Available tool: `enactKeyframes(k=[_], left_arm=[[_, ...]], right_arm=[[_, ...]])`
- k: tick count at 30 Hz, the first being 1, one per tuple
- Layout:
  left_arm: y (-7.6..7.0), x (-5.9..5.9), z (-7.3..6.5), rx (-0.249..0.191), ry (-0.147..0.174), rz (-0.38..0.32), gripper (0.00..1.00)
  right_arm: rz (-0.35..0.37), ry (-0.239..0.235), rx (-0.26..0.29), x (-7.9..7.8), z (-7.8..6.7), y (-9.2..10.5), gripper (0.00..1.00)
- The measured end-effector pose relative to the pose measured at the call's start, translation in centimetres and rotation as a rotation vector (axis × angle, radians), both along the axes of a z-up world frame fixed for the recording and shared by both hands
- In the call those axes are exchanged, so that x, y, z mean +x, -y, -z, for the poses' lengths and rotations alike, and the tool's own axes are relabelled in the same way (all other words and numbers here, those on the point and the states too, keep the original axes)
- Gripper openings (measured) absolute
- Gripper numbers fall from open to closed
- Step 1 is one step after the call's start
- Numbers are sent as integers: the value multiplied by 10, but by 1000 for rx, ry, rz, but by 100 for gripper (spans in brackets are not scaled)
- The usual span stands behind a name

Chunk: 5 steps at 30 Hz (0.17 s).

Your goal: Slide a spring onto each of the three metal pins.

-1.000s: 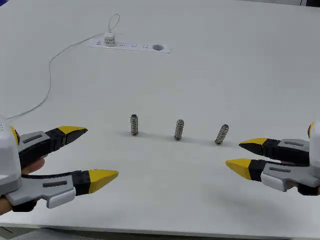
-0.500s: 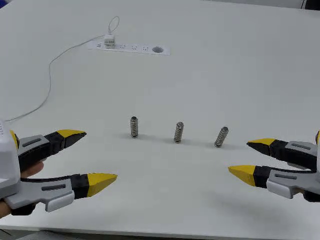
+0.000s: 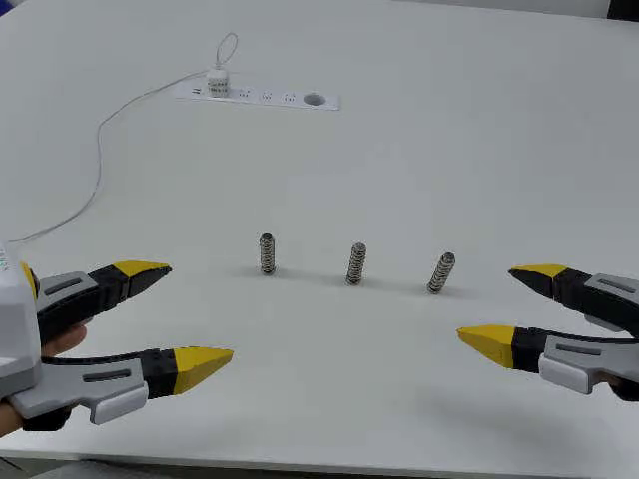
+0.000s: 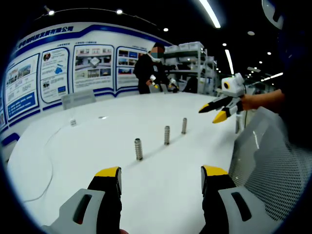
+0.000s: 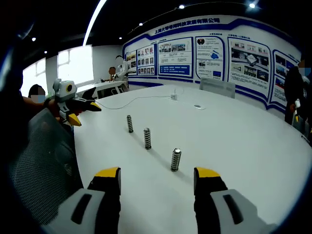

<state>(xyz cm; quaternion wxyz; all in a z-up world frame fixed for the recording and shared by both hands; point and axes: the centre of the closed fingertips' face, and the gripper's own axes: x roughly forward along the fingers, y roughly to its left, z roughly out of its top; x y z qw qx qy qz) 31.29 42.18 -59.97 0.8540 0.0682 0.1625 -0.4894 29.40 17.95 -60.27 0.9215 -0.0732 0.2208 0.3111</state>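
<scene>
Every pin (image 3: 267, 238) already wears its spring (image 3: 355, 265); our left tongs (image 3: 197, 311) and right tongs (image 3: 487, 302) hang spread, empty. We judge the task done: only backing away remains.

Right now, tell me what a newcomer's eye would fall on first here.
Three springs stand in a row in the middle of the table, each apparently on a pin. Flanking them, the left gripper and right gripper hover open, their yellow-tipped fingers pointing inward. At the far side lies a white power strip, its cable trailing left.
</scene>
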Motion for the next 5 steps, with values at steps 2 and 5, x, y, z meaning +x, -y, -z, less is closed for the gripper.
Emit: enactKeyframes(k=[2, 5], left_arm=[[0, 0, 1, 0, -2, -2, 68], [0, 0, 2, 0, -5, -3, 68]], right_arm=[[3, 3, 7, 0, -1, 0, 63], [5, 8, 17, 1, -2, -2, 65]])
